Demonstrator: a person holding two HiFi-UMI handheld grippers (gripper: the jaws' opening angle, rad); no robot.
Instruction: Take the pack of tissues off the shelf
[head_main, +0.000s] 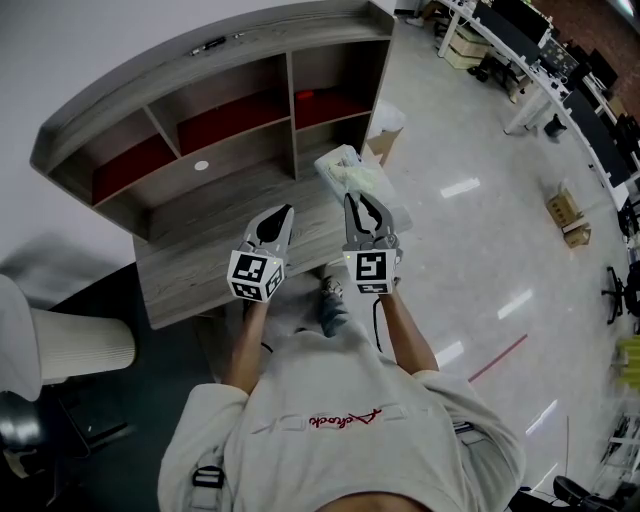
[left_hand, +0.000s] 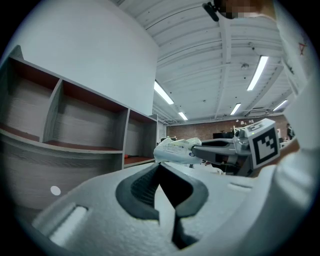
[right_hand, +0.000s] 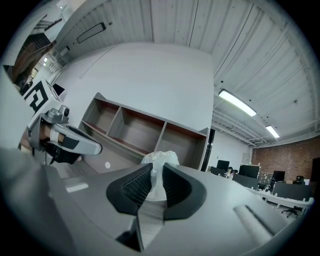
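The pack of tissues (head_main: 349, 170) is a white, crinkled plastic pack, held in the air in front of the wooden shelf unit (head_main: 240, 110), out over the desk's right end. My right gripper (head_main: 362, 205) is shut on its near end; in the right gripper view the pack (right_hand: 161, 161) sticks out between the dark pads (right_hand: 134, 187). My left gripper (head_main: 283, 215) hovers beside it over the desk top (head_main: 200, 250), shut with nothing in it. From the left gripper view the pack (left_hand: 175, 149) shows to the right, level with the shelf's lowest board.
The shelf has several compartments with red backs; a small red object (head_main: 305, 96) lies in the upper right one. A white round sticker (head_main: 201, 166) marks the lower panel. A cardboard box (head_main: 385, 140) stands by the desk's right end, a white chair (head_main: 60, 345) at left.
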